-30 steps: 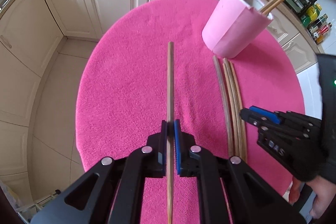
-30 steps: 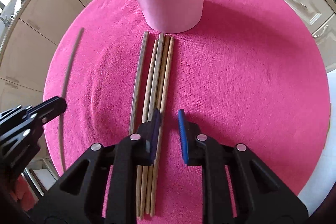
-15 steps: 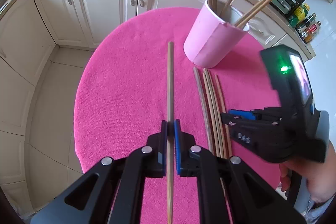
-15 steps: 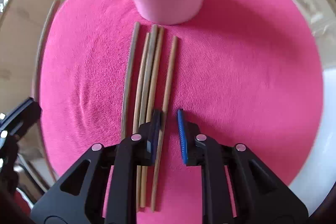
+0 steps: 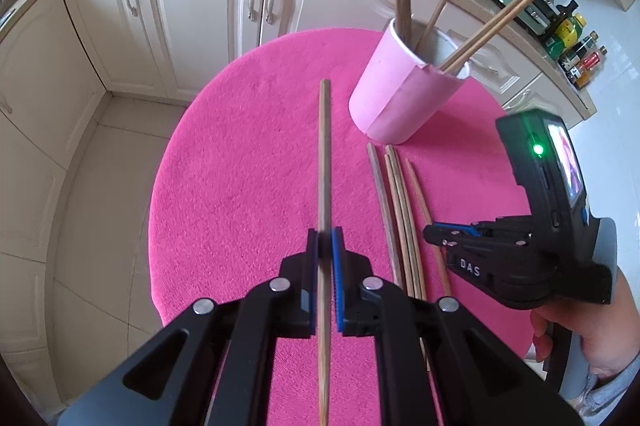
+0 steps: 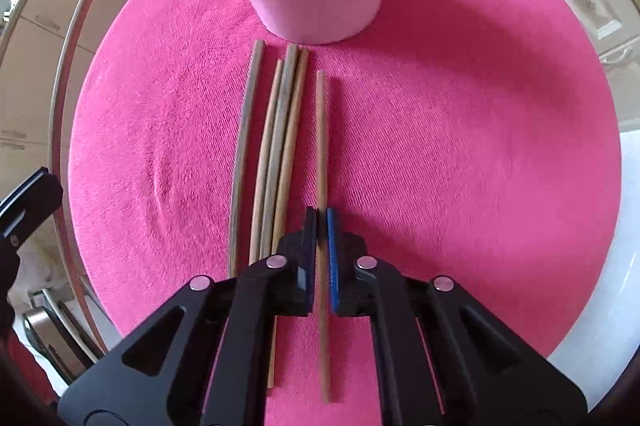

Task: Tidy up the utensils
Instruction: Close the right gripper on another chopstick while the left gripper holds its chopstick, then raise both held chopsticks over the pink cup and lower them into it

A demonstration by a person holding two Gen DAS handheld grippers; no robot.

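We see the left gripper (image 5: 325, 244) with its jaws pinching one chopstick (image 5: 324, 162), held above the pink bench (image 5: 240, 178). The right gripper (image 6: 322, 222) has its jaws pinched on another stick (image 6: 321, 130), set just apart from four loose sticks (image 6: 276, 134) lying before the pink cup (image 5: 404, 98).

The left gripper (image 5: 325, 244) is black plastic with two long angular arms, silver round screws at the joints, and one blue pad. The right gripper (image 5: 430, 232) is black too, with white letters "DAS", a green light and a small screen on its back. The hand (image 5: 592, 342) wears a grey sleeve (image 5: 612, 392).
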